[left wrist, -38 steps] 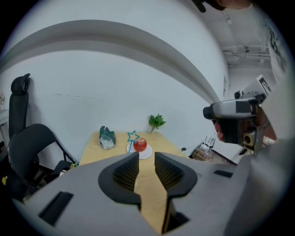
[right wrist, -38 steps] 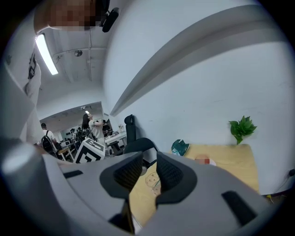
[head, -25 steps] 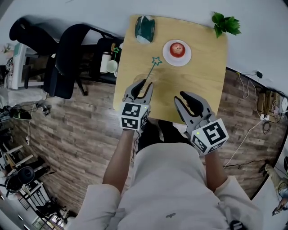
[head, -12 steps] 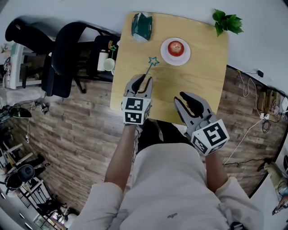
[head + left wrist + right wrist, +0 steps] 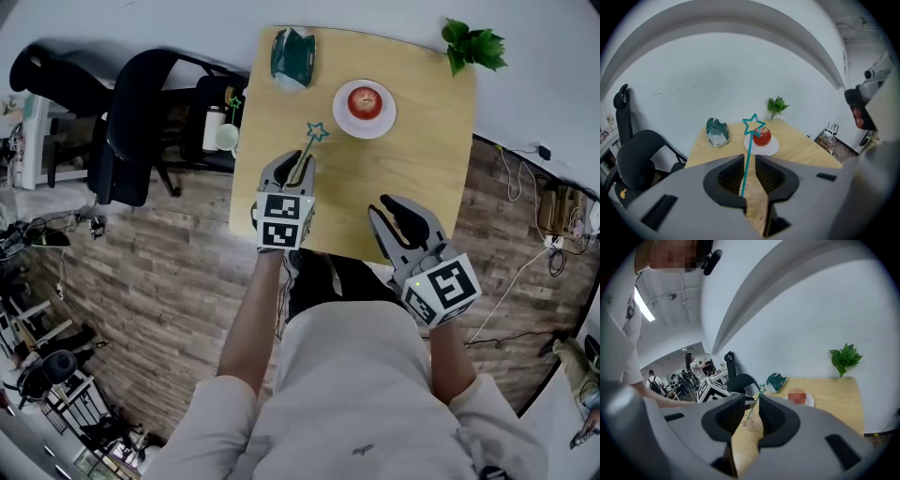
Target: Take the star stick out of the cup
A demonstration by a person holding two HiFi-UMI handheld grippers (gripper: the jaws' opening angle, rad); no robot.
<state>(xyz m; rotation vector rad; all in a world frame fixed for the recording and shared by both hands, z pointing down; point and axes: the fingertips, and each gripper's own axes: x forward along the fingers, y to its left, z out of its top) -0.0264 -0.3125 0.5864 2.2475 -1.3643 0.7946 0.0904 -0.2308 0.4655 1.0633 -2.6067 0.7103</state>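
Left tool: jaws narrowly apart and not clamped. The shaft of the star stick stands in the gap, close against the left-hand pad in the left gripper view.
Right tool: jaws apart with nothing between them. It is held over the near edge of the bench, well to the right of the left tool.
Star stick: thin teal shaft, tilted, topped by an open star outline. The star rises clear above the left tool's jaws.
Cup: clear and only faintly seen on the bench. The stick's lower end appears to stand in it, at the base of the left tool's jaws.
Bench: pale wood with a square top, set against a white wall.
Plate: white, beyond the star stick towards the far side of the bench.
Apple: red, lying on the plate.
Teal crumpled packet: at the far left part of the bench, apart from the plate.
Plant: green leaves at the far right corner of the bench.
Office chairs: black, left of the bench, on a wood-plank floor.
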